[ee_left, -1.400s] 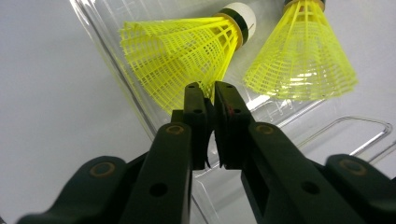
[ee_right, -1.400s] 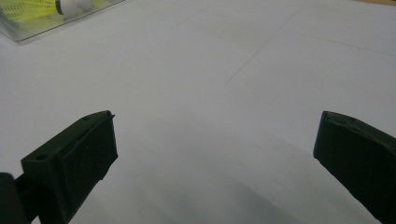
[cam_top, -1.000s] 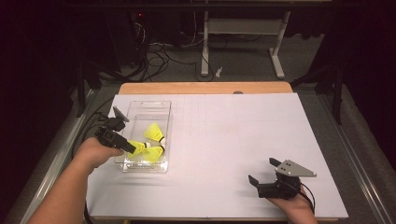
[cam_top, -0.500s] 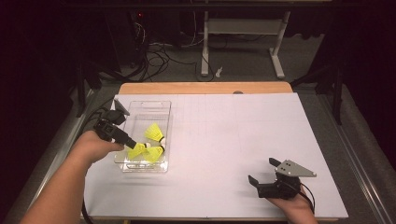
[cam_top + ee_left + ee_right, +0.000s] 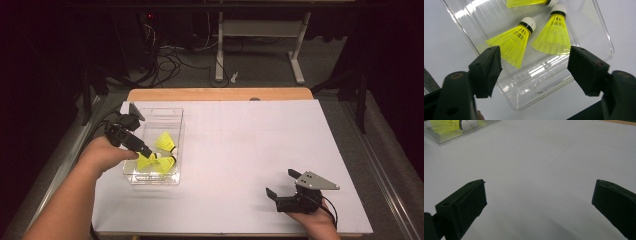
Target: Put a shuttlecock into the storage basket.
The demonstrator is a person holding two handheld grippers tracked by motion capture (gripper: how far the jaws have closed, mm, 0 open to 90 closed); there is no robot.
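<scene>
White table (image 5: 240,150), yellow shuttlecocks (image 5: 534,40) (in clear bin (image 5: 529,92)) beyond gaping, empty left claw (image 5: 534,67).

third shuttlecock (image 5: 529,2) cut off above

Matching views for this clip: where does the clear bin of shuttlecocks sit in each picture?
High view: clear bin at the table's left, beside the left gripper.
Left gripper view: bin across the centre, beyond the open jaws, its near corner at bottom.
Right gripper view: bin at the top left corner, far off.
Shared landmark: the yellow shuttlecocks inside it.
</scene>
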